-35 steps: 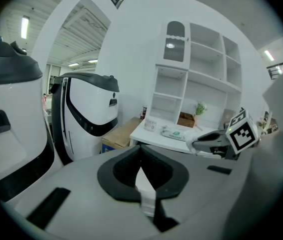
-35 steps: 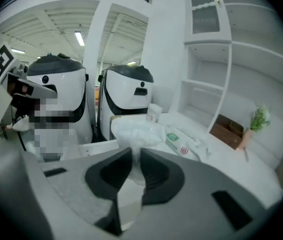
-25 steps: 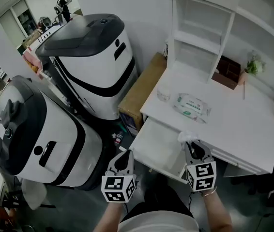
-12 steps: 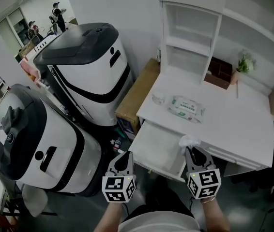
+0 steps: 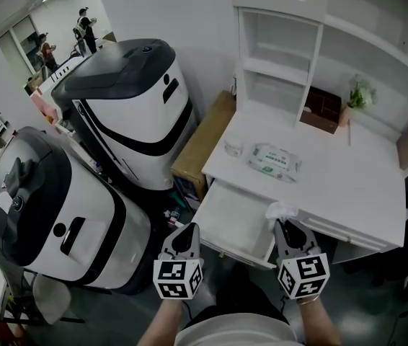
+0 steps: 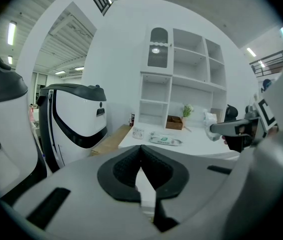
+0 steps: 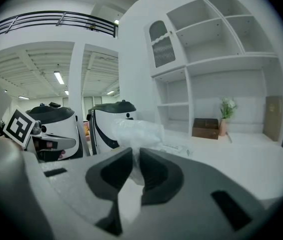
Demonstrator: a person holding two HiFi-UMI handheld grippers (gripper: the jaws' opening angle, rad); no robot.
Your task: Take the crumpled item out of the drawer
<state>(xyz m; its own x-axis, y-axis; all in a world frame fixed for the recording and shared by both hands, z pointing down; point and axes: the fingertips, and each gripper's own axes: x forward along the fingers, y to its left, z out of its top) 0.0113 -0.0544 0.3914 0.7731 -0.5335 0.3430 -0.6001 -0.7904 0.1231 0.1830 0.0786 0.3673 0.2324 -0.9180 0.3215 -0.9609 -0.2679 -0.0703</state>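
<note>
Smooth matt white desk (image 5: pixel 348 186); crumpled item (image 7: pixel 131 130) thin translucent plastic.

Grey left claw (image 6: pixel 141 146), black ribbed pads (image 6: pixel 124 169)

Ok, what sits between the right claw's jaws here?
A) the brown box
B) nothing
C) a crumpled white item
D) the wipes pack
C: the right claw, whose jaws have just been closing, pinches the crumpled white item, while the wipes pack lies on the desk.
</note>
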